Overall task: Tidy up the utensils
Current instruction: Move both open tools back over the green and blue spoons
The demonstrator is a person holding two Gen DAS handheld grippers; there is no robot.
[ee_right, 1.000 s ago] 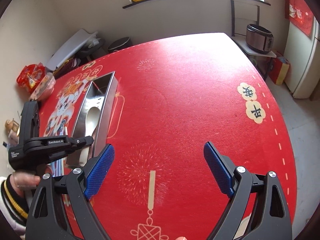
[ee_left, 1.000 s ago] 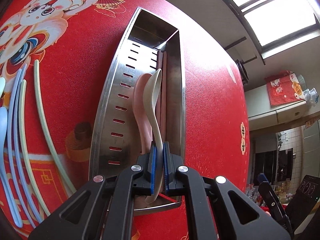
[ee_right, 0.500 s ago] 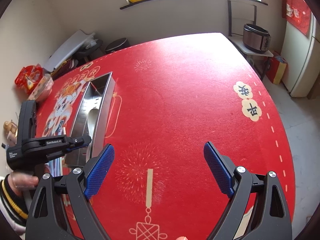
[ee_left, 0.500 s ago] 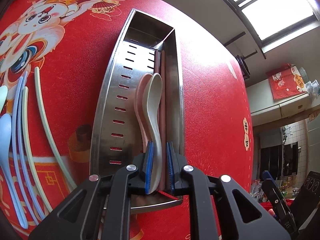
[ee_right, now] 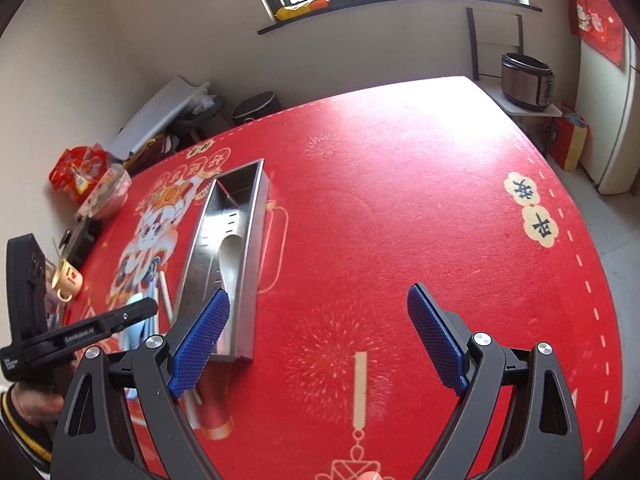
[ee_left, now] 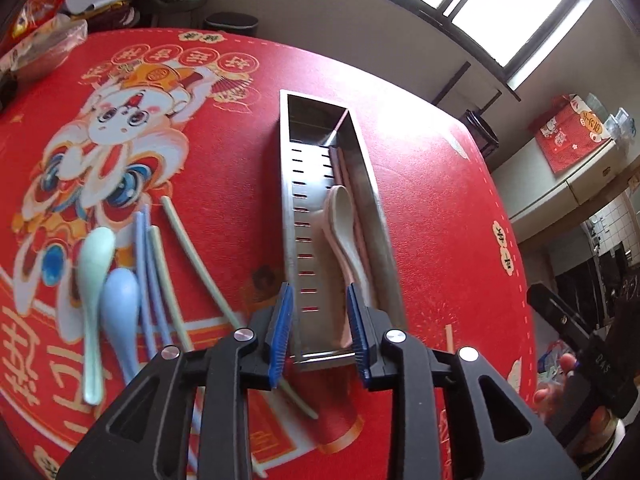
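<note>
Both grippers are matte black plastic. The left gripper (ee_left: pixel 320 332) has two flat arms with triangular cut-outs, four round silver screw heads across their tops, and blue ribbed pads on its fingers (ee_left: pixel 280 332). The right gripper (ee_right: pixel 320 340) matches it, its blue pads (ee_right: pixel 436 340) textured with a fine diamond grid. At the left edge of the right wrist view, small white lettering marks a black gripper body, and a dark knitted cuff (ee_right: pixel 18 428) with yellow stripes shows below it.
</note>
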